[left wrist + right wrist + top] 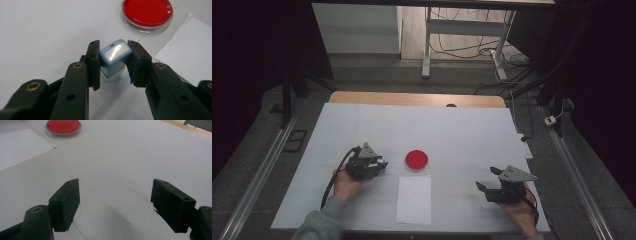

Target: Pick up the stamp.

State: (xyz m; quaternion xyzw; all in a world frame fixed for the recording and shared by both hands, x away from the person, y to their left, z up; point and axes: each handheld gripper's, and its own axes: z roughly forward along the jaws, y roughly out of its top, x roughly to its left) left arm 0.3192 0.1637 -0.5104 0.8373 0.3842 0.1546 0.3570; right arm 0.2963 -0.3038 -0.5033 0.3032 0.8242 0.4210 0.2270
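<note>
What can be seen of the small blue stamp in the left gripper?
The stamp is a small boxy block, light blue, seemingly plastic, with a glossy pale window on its top face and a paler, whitish lower section. It stands tilted on the white table, clamped from both sides by the left gripper's black pads. A red ink pad and a white paper sheet lie beyond it, apart from it.

Dish (pixel 416 160) behind paper (pixel 414 198) (touching)
</note>
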